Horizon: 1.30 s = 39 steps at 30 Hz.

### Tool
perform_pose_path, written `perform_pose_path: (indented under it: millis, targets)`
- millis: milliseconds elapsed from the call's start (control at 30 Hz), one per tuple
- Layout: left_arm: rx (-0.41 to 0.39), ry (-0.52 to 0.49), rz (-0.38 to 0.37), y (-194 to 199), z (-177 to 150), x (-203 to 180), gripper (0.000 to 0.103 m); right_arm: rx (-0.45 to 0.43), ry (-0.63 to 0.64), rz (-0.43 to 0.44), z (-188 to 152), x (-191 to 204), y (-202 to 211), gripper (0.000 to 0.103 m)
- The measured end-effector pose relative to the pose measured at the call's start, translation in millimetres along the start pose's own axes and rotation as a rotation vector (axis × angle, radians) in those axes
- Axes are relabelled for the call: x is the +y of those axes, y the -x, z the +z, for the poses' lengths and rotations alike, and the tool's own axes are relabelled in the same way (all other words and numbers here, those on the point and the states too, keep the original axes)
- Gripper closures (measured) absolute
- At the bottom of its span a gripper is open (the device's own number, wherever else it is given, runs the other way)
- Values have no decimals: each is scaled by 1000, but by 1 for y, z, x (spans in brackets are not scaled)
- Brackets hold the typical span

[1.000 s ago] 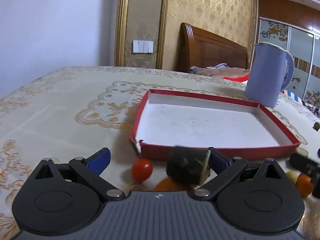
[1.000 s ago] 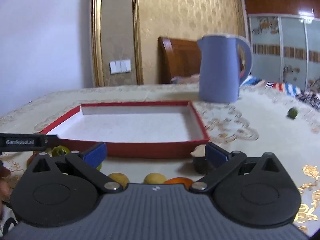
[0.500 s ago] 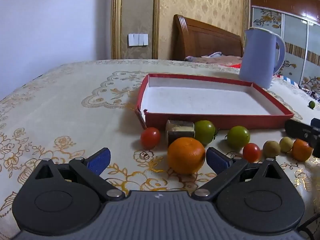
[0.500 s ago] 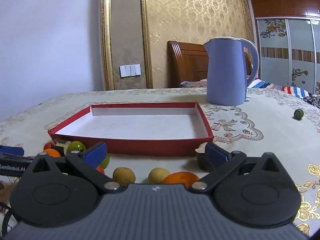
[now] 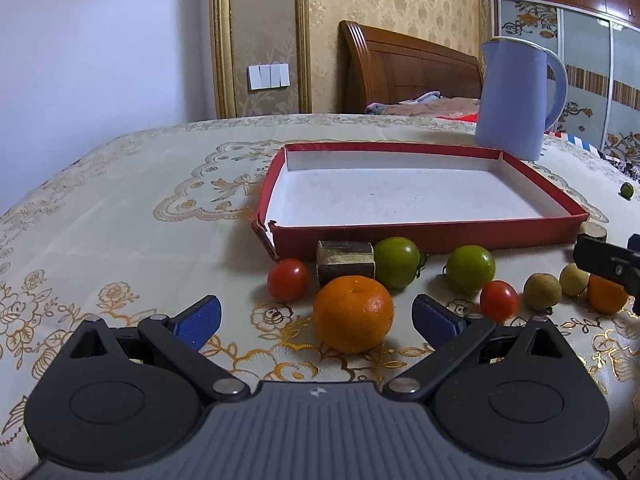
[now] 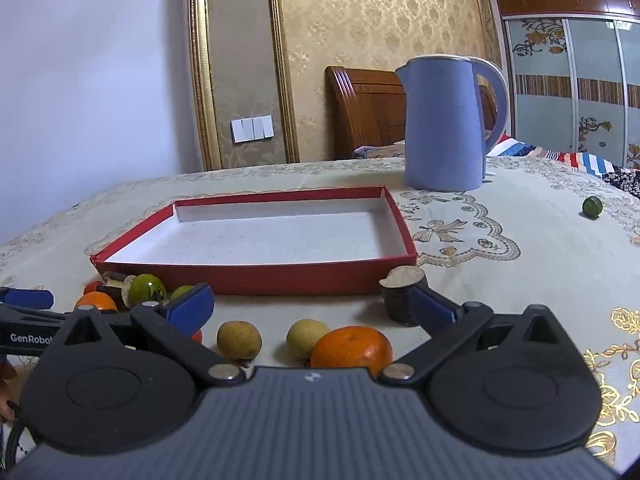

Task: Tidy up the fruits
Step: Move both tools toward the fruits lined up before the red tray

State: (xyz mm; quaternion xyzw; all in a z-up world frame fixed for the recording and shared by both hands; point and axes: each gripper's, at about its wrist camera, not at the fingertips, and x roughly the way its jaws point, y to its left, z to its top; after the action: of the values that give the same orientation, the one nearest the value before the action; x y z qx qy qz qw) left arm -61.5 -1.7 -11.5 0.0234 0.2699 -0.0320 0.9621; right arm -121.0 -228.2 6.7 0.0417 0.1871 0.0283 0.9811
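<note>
Sitting btwn wide L claw (image 5: 316, 316) tips: orange (image 5: 353, 314); R claw (image 6: 310, 304) wide too.

The white floor of the shallow red cardboard tray (image 5: 420, 236) was left unoccupied, reachable over its low walls. Its near wall was crowded by a row of fruit, with a large orange mandarin (image 5: 353, 313) nearest. Behind the tray, passage was blocked by a tall blue plastic kettle (image 6: 446, 124). Bare worktop (image 5: 120, 232) was left beside it.
</note>
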Motion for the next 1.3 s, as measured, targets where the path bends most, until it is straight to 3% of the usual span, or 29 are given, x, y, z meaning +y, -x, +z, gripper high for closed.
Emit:
perform_pose_path:
  millis: [600,800,1200,1300]
  targets:
    - [60,14,-25,-7,-1,1,1,42,-19,-2,-4,-12,5,0]
    - [68,5,-33,-7,-1,0,1,69,69,-36,-7,-11,8,0]
    - [79,-3,7,-7,1,-3,1,126,1,3,-8,-21,-3,0]
    - [85,-3,17,-8,1,-4,1,132,17,10,-8,-19,-3,5]
